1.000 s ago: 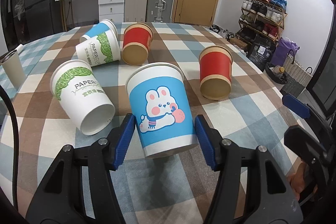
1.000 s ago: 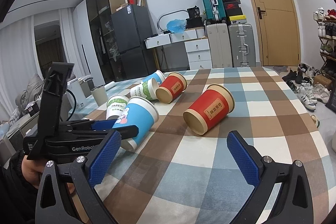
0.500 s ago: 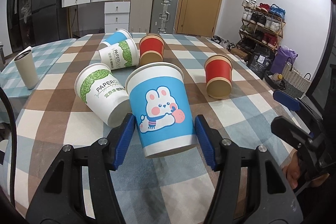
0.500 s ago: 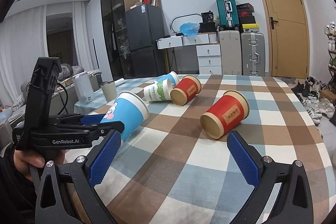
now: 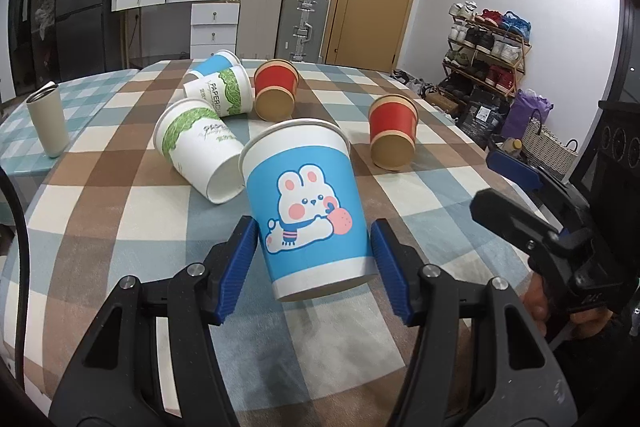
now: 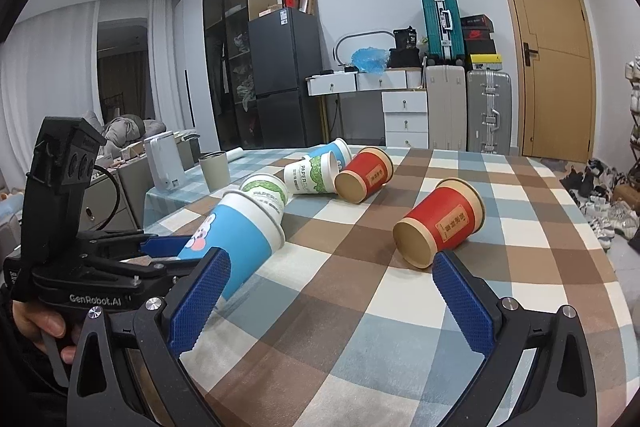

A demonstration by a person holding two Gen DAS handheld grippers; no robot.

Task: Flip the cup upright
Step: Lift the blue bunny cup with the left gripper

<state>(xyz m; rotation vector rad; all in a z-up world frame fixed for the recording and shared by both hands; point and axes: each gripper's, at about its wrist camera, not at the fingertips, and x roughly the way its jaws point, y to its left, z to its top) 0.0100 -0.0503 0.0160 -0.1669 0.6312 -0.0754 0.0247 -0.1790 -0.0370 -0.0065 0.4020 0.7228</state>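
Observation:
My left gripper [image 5: 314, 259] is shut on a blue paper cup with a bunny print [image 5: 306, 205], gripping it near its base. The cup is lifted off the checked tablecloth [image 5: 120, 227] and tilted, its rim pointing up and away. In the right wrist view the same cup [image 6: 240, 235] leans, held by the left gripper [image 6: 160, 247]. My right gripper [image 6: 330, 301] is open and empty above the table's near edge, close to a red cup lying on its side [image 6: 440, 223].
Several other paper cups lie on their sides: two white-green ones [image 5: 200, 147], a blue one [image 5: 214, 63] and two red ones [image 5: 276, 89]. A beige tumbler [image 5: 48, 119] stands at the left. The right gripper shows at the right edge [image 5: 540, 211].
The left gripper has lifted the bunny cup and tipped it toward upright, so the far cups and room now show lower and smaller. The right gripper stayed open.

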